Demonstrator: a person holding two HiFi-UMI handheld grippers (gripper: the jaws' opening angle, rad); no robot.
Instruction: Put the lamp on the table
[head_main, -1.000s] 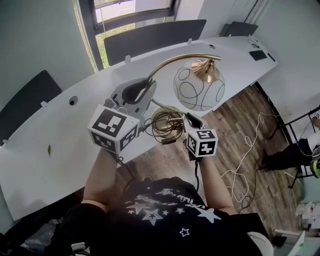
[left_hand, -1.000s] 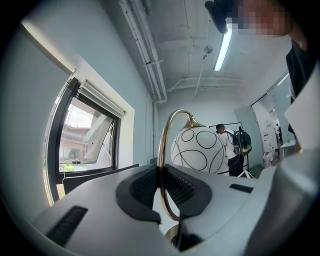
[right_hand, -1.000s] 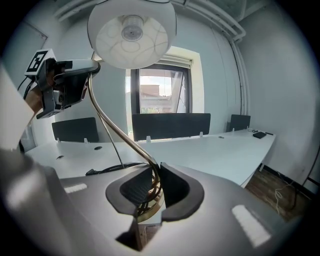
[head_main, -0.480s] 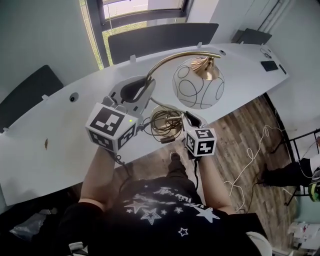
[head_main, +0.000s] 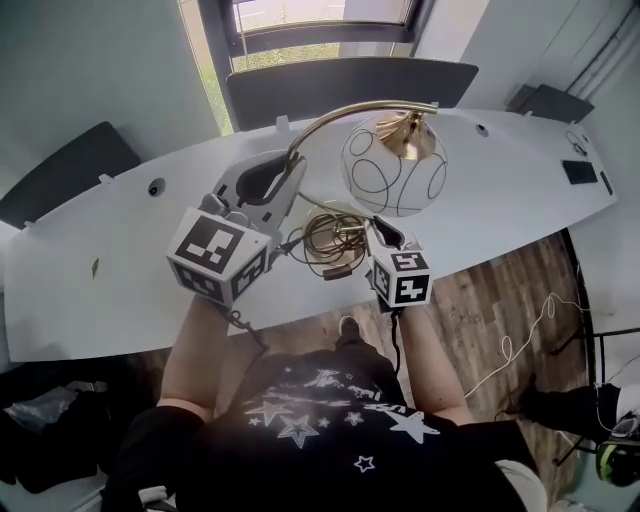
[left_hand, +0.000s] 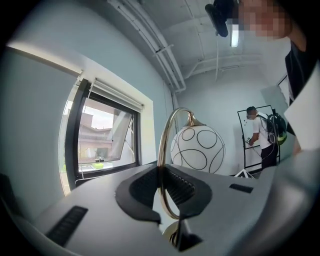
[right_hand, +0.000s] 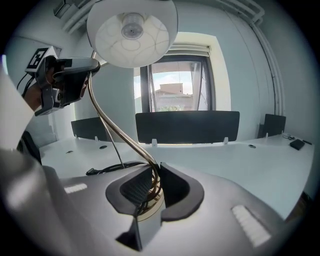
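The left gripper (head_main: 283, 172) is clamped on the brass gooseneck (head_main: 345, 110) of the lamp (head_main: 393, 172) and the right gripper (head_main: 376, 230) on its base (right_hand: 149, 204), likely a two-point hold to steady the heavy globe end. The lamp hangs above the near edge of the white table (head_main: 120, 260), not yet set down

Big window (head_main: 300, 30) at back, green stuff + houses outside. 3 dark panels: one in mid (head_main: 350, 85), one on left (head_main: 70, 170), one far rt (head_main: 555, 100). Brown wood floor (head_main: 500, 290) w/ thin white wire (head_main: 506, 347) lying on it. Small black flat thing (head_main: 580, 172) near rt panel. Pipes (left_hand: 160, 50) up on ceiling. Person (left_hand: 260, 137) standing far off by wall, white top, backpack on.
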